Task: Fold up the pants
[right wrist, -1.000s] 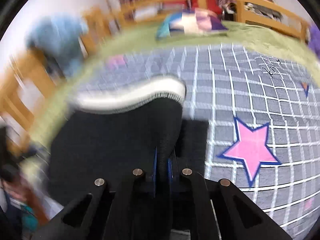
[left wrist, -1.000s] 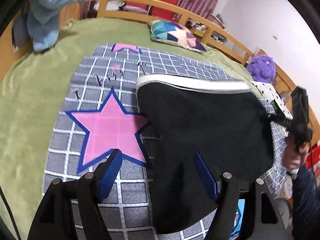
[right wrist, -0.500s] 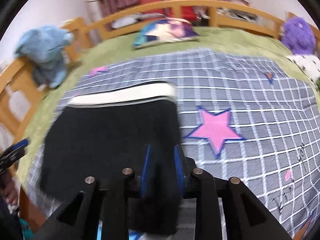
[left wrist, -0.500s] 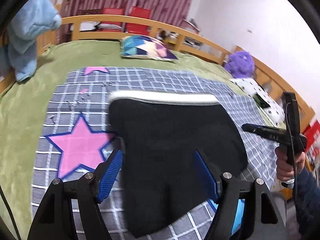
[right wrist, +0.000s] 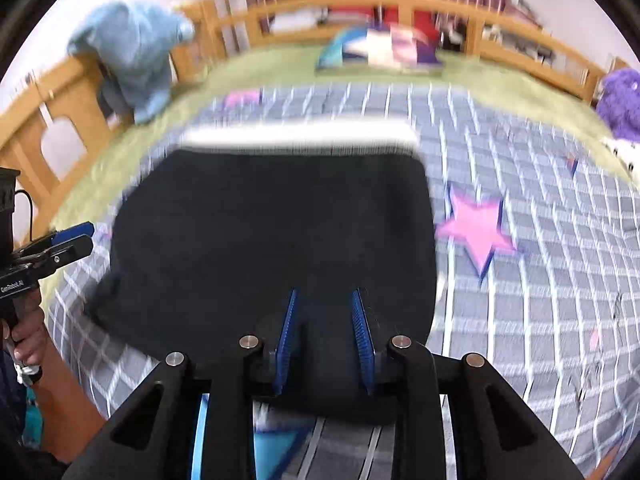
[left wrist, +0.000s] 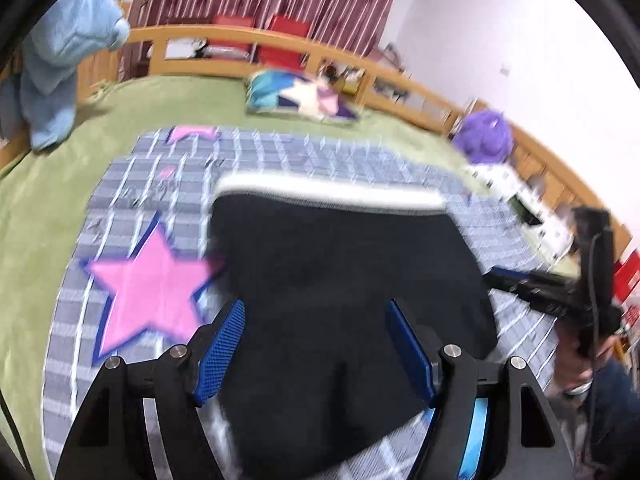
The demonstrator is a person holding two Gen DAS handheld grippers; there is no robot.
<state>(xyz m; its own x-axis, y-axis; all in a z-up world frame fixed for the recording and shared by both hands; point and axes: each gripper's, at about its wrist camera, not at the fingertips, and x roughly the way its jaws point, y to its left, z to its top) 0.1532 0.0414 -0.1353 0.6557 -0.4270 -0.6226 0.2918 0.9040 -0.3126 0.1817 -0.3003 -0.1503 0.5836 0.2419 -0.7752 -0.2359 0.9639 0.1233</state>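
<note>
The black pants (left wrist: pixel 340 280) with a white waistband (left wrist: pixel 328 192) lie folded flat on the grey checked blanket; they also show in the right wrist view (right wrist: pixel 272 232). My left gripper (left wrist: pixel 316 344) is open wide above the near edge of the pants and holds nothing. My right gripper (right wrist: pixel 326 332) is open a little over the near right part of the pants, with its blue pads apart and nothing between them. The right gripper (left wrist: pixel 552 288) also shows at the right of the left wrist view, and the left gripper (right wrist: pixel 60 244) at the left of the right wrist view.
The blanket (right wrist: pixel 540 280) has pink stars (left wrist: pixel 152 280) and lies on a green bedspread (left wrist: pixel 40 208). A blue plush (left wrist: pixel 60 64), a colourful pillow (left wrist: pixel 300 96) and a purple plush (left wrist: pixel 484 140) lie near the wooden rail (right wrist: pixel 400 4). A spotted white cloth (left wrist: pixel 520 200) lies at the right.
My right gripper let go of the pants and its jaws opened wider. The pants now lie flat. Both grippers drew back toward the near edge.
</note>
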